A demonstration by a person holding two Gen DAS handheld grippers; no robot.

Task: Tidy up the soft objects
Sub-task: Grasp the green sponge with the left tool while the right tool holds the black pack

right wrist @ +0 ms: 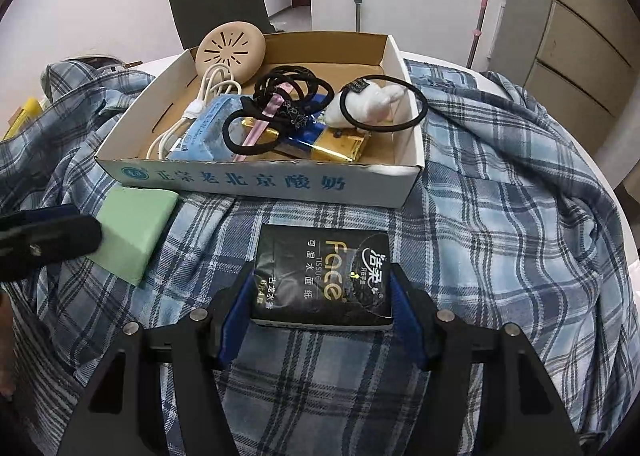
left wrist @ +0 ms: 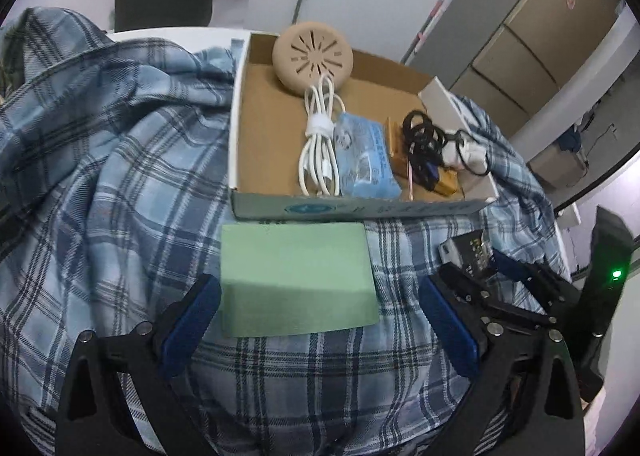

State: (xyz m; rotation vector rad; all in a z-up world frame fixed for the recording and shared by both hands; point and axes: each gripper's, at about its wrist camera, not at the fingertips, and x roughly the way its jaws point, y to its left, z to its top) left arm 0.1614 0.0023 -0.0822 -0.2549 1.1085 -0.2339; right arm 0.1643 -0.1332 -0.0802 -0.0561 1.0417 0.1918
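Between the right gripper's (right wrist: 322, 296) clamped jaws sits a glossy black tissue pack (right wrist: 324, 276); left gripper (left wrist: 320, 312) gapes empty.

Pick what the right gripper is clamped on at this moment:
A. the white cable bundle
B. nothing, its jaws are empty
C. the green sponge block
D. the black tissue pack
D: in the right wrist view the right gripper has both blue pads pressed against the sides of the black tissue pack.
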